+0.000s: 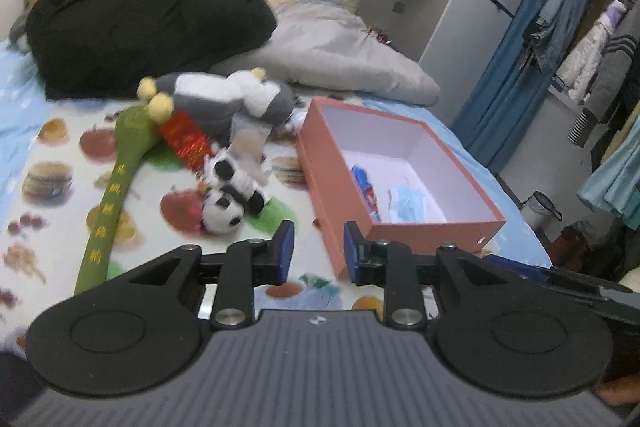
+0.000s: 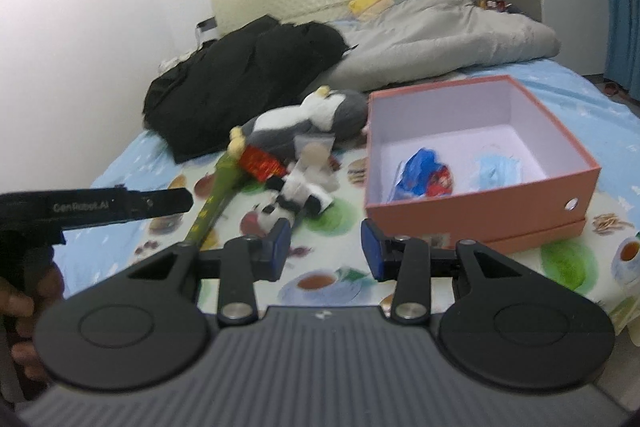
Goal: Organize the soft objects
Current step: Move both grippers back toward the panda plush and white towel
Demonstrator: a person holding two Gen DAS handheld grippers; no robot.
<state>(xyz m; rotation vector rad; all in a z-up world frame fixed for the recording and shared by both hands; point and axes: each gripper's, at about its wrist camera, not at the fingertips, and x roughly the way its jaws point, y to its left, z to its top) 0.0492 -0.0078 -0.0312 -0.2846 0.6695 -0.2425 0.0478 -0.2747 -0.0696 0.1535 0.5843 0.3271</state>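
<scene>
Left wrist view: panda plush lies ahead-left of the left gripper, jaws narrowly parted and empty; pink box ahead-right. Right gripper, also parted and empty, sits farther off.

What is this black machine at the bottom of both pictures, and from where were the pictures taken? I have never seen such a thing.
It is no robot arm: a person carries a two-finger gripper in each hand, and each gripper has its own camera looking along its fingers. One picture comes from the left gripper, the other from the right gripper. Both stand open and hold nothing. They look down at a bed with a food-print sheet. On it lie a small panda toy, a grey and white plush toy, a long green plush stick and a pink box with a face mask and a blue packet inside.
</scene>
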